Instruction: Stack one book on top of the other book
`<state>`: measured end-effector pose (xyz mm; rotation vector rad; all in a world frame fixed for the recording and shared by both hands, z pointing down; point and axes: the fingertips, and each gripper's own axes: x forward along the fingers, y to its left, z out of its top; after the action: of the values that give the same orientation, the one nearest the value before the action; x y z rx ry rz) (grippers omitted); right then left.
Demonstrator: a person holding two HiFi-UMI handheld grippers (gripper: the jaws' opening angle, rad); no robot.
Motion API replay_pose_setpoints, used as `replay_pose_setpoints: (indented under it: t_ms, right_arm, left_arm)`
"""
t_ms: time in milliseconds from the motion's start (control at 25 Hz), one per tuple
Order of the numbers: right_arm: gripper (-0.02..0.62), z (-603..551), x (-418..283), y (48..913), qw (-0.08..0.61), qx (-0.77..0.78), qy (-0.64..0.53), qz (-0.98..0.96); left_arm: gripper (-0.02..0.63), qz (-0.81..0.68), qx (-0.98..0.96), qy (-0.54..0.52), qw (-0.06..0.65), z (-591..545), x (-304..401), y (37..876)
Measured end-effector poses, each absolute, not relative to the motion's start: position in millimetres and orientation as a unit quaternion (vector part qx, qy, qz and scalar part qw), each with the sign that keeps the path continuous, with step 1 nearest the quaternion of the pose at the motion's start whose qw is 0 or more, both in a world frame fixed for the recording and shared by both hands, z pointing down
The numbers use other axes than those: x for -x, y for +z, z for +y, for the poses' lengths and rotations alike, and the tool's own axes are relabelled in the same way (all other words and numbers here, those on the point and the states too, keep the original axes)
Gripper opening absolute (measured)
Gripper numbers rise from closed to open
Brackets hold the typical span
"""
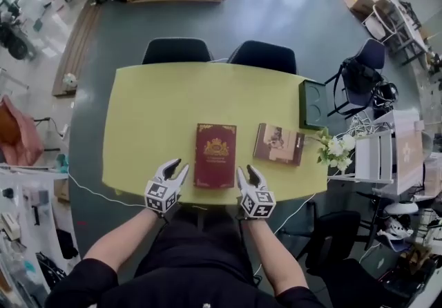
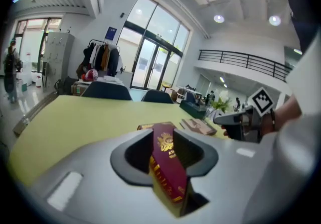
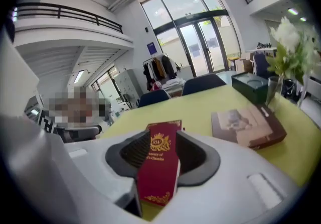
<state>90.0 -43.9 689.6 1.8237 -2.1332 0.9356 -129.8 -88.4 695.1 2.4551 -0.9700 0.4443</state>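
Note:
A dark red book (image 1: 215,155) with a gold crest lies flat on the yellow table (image 1: 152,113), close to the front edge. A brown book (image 1: 278,143) lies flat to its right, apart from it. My left gripper (image 1: 177,166) hovers just left of the red book's near corner, with its jaws apart and nothing between them. My right gripper (image 1: 248,172) hovers just right of the other near corner, likewise open. Each gripper view shows the red book (image 2: 165,162) (image 3: 158,168) through the gap between the jaws, and the brown book (image 3: 246,125) beyond it.
A dark green box (image 1: 312,103) stands at the table's right end, and white flowers (image 1: 335,148) stand at the right edge near the brown book. Two dark chairs (image 1: 176,51) (image 1: 262,56) are tucked in along the far side.

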Motion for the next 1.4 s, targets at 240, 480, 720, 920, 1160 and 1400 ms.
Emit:
replay_pose_setpoints:
  t_ms: [240, 480, 720, 920, 1160, 1400]
  right_arm:
    - [0.087, -57.7, -62.6, 579.8, 0.061, -0.606, 0.236, -0.757]
    - [0.041, -62.7, -24.2, 502.5, 0.044, -0.577, 0.171, -0.797]
    - [0.005, -57.9, -7.9, 469.6, 0.038, -0.565, 0.159, -0.808]
    - [0.005, -46.5, 1.7, 480.1, 0.055, -0.565, 0.182, -0.803]
    - [0.005, -43.0, 12.9, 478.6, 0.066, -0.562, 0.173, -0.806]
    - [0.004, -27.6, 25.8, 480.9, 0.07, -0.573, 0.183, -0.796]
  left_arm:
    - [0.058, -0.351, -0.911, 0.092, 0.197, -96.7, 121.8, 589.8]
    - [0.008, -0.335, -0.926, 0.036, 0.17, -85.7, 98.1, 515.3]
    - [0.006, -0.319, -0.939, 0.011, 0.127, -72.8, 86.3, 470.7]
    - [0.006, -0.315, -0.941, 0.025, 0.124, -65.9, 88.0, 467.8]
    - [0.006, -0.31, -0.943, 0.031, 0.115, -66.6, 92.0, 466.3]
    - [0.006, -0.293, -0.948, 0.027, 0.118, -55.4, 97.9, 463.9]
